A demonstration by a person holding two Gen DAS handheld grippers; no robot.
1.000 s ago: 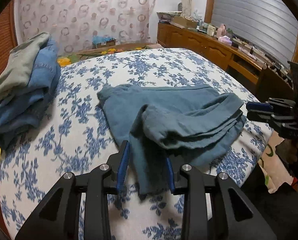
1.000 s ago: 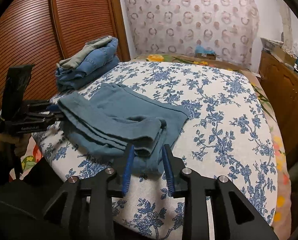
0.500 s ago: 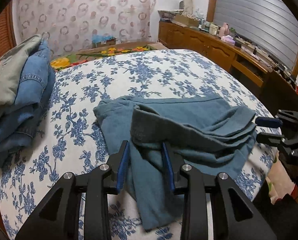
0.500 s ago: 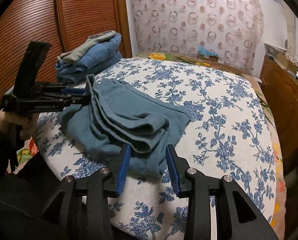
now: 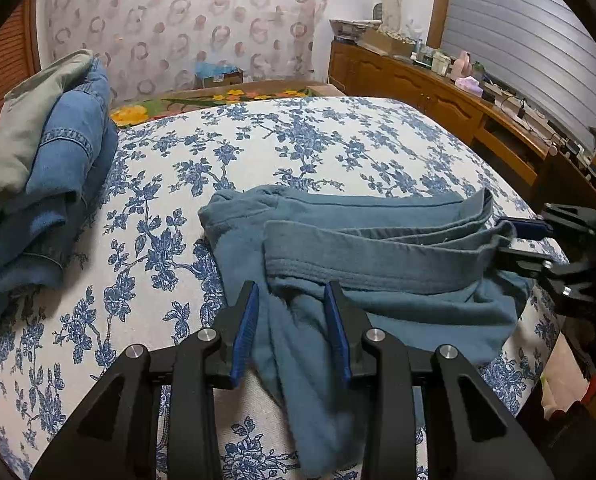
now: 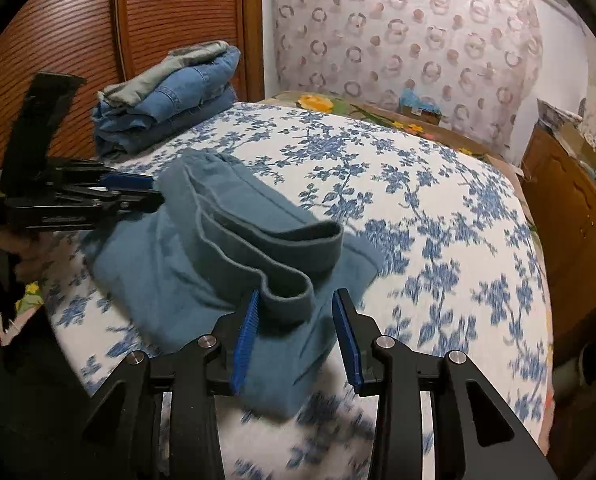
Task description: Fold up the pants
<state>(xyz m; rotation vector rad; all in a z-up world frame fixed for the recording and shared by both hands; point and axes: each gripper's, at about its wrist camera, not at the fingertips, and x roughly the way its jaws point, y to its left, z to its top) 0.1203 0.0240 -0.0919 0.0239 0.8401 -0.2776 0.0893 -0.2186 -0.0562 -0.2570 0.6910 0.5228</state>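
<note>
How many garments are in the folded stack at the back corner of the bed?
3 visible: a grey-green garment on top, denim jeans under it, and darker denim at the bottom. More layers may be hidden inside the stack.

I'm looking at a bed (image 5: pixel 298 140) covered in a white spread with blue flowers. Teal pants (image 5: pixel 377 280) lie bunched on it near my edge. A stack of folded jeans (image 5: pixel 58 168) with a grey-green garment on top sits at its left side, well apart.
</note>
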